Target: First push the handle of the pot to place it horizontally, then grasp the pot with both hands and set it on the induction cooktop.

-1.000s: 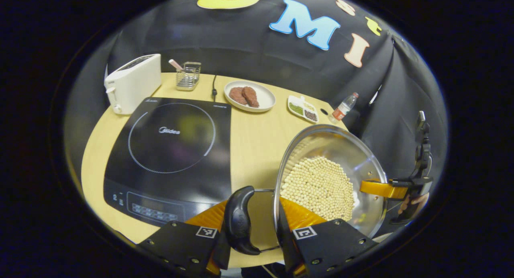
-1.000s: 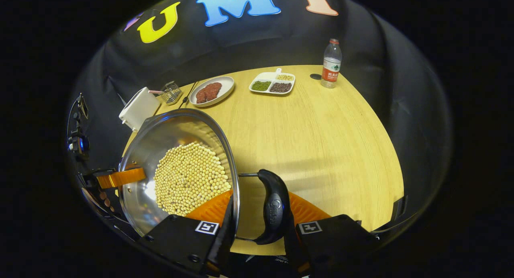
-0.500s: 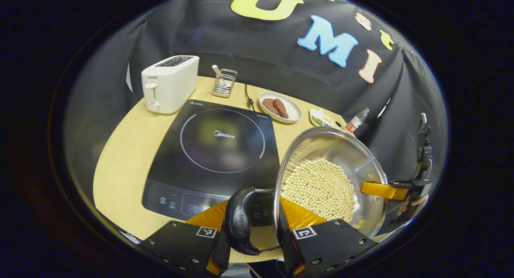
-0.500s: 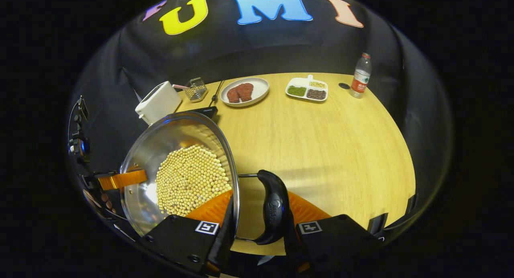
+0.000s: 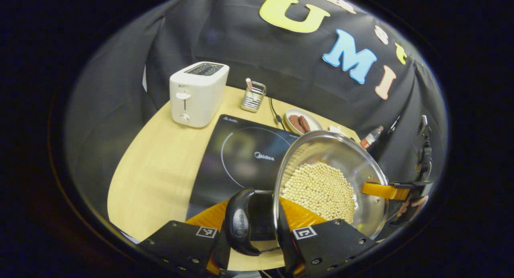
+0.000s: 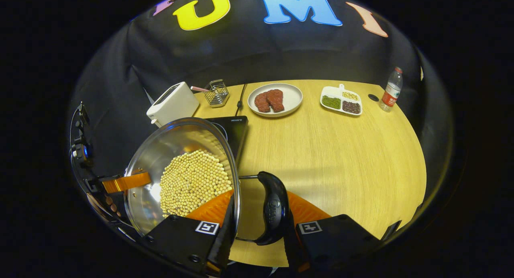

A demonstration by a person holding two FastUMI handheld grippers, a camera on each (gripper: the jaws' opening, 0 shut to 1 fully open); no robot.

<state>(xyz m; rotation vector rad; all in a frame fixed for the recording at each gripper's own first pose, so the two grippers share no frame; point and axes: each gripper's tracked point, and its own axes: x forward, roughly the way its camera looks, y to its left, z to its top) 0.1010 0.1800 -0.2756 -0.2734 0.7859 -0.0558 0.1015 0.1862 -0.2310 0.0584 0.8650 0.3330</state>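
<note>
Wooden surface [image 6: 329, 157] carries the induction cooktop [image 5: 241, 157] at 10 o'clock of the airborne pot [image 5: 325, 181]. Left claw [image 5: 257, 246] and right claw [image 6: 257, 246] each clench a side handle; keep level, lower centred together.

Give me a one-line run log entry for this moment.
phase: carry to induction cooktop | pot: lifted, holds beans, over cooktop's near edge | left gripper: shut on pot's handle | right gripper: shut on opposite handle
</note>
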